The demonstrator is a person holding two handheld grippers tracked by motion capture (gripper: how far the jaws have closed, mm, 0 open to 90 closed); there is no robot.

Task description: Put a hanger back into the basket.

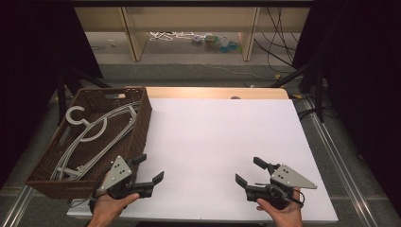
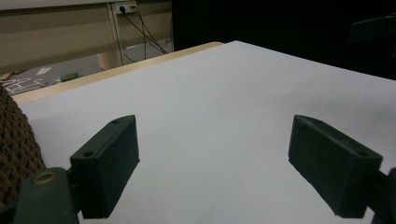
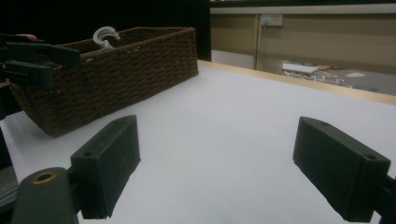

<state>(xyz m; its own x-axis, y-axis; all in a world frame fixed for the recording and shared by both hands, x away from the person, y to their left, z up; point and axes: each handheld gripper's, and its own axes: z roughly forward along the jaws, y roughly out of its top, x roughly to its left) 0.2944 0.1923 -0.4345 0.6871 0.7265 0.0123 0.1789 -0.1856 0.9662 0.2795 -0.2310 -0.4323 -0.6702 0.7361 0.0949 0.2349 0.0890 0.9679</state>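
Note:
A brown wicker basket [image 1: 142, 124] stands at the table's left edge and holds several grey plastic hangers [image 1: 94, 135]. My left gripper [image 1: 149, 168] rests low over the white table [image 1: 217, 137] just right of the basket's near corner, jaws wide open and empty. My right gripper [image 1: 249, 171] sits near the front right, also open with nothing between its jaws. In the right gripper view the basket [image 3: 116, 74] stands ahead to the left, with a hanger hook [image 3: 105, 35] poking above its rim. The left gripper view shows open jaws [image 2: 215, 163] over bare table.
The table's wooden far edge [image 1: 213, 92] borders a floor with cables and small clutter [image 1: 213, 41] under a shelf. Black stands and rails [image 1: 326, 127] flank the table. In the left gripper view, the basket's wall [image 2: 14, 140] is at the far left.

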